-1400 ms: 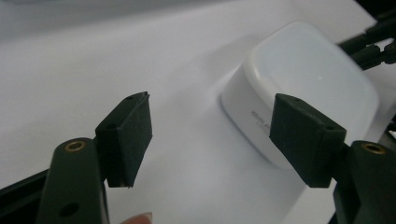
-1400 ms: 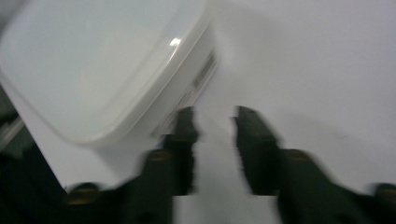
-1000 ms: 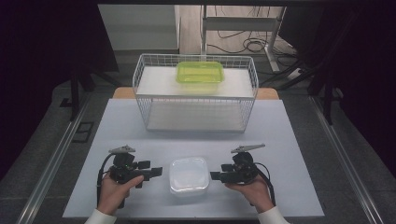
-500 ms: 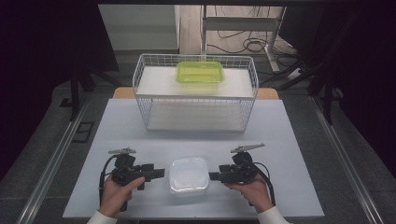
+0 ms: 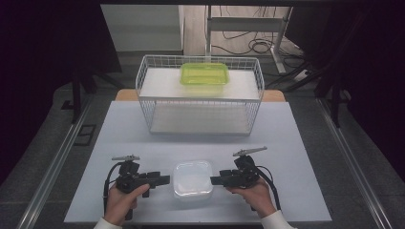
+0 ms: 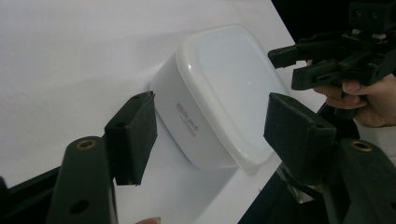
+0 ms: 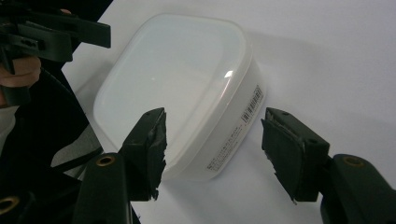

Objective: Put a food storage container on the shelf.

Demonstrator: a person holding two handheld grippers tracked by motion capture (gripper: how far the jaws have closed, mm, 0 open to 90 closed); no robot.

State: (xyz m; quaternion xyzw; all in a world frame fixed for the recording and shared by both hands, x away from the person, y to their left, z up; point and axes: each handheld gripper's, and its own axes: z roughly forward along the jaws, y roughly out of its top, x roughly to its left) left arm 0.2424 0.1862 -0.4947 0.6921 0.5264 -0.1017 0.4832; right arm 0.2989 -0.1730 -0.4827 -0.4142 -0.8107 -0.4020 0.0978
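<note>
A white lidded container sits on the white table near the front edge. My left gripper points at its left side and my right gripper at its right side. In the left gripper view the container lies between the jaws of the left gripper. Those jaws have just been closing, and the pads stand clear of its wall. In the right gripper view the right gripper straddles the near edge of the container. Its jaws have also just been closing, and one pad is apart from the labelled side.
A white wire basket stands at the back of the table with a green lidded container on its upper shelf. The table's front edge runs just below the hands. Bare white table lies between the basket and the grippers.
The left gripper has edged slightly toward the white container. The right hand has kept still. The container has not moved.
</note>
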